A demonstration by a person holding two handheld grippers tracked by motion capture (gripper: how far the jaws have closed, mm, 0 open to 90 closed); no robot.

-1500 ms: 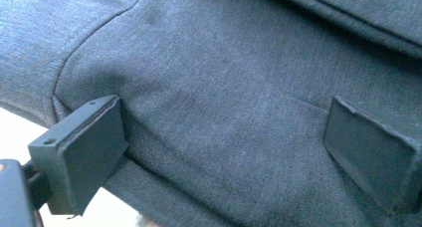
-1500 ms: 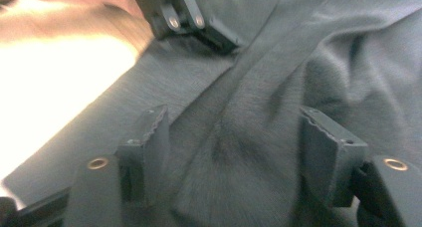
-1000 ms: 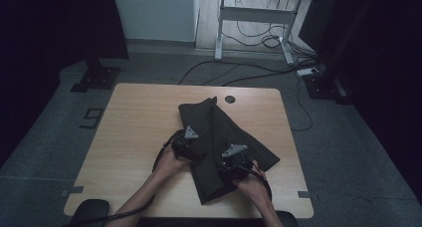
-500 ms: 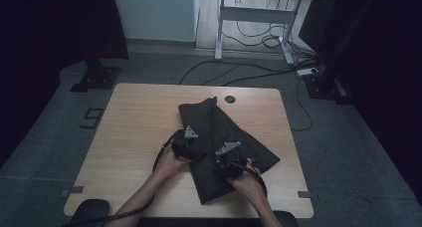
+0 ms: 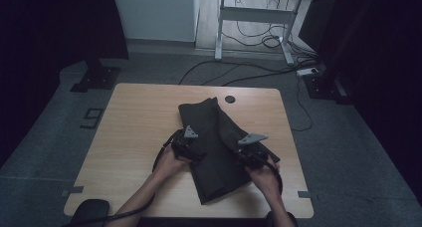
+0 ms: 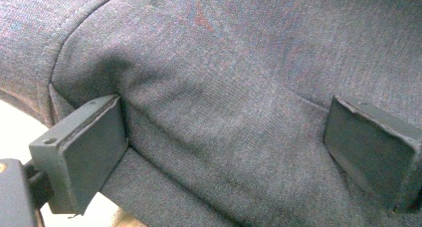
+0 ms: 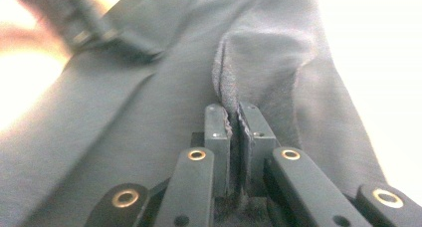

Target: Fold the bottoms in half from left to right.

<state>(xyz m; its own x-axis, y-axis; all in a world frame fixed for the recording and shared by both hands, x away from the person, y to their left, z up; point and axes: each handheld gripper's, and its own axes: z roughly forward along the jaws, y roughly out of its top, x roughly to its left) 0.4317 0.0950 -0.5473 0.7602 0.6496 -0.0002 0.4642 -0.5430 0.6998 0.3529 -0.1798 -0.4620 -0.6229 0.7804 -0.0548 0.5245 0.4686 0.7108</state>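
On the counter [image 5: 134, 132], a dark cloth [image 5: 219, 152] is laid out. It looks like a pair of trousers or a like garment, but this cannot be told for sure. It is spread from about 12 o'clock, near a small round hole [image 5: 229, 99] in the counter top, down to 6 o'clock near the front edge.

The cloth has been partly folded, it seems: one layer is seen lying over another, and a long crease is seen down the middle. It is not yet a neat small bundle, so more folding is probably left to be done.

The left gripper [image 6: 224, 137] is held wide apart over the cloth at about 9 o'clock of it. Nothing is pinched by it; one pad is pressed at a folded edge and the other is set on the flat cloth.

The right gripper [image 7: 234, 120] is squeezed tight on a raised ridge of the cloth at about 4 o'clock of it. A small fold is held up between its pads.

It is judged that a grip has been made on one side and is still to be made on the other.
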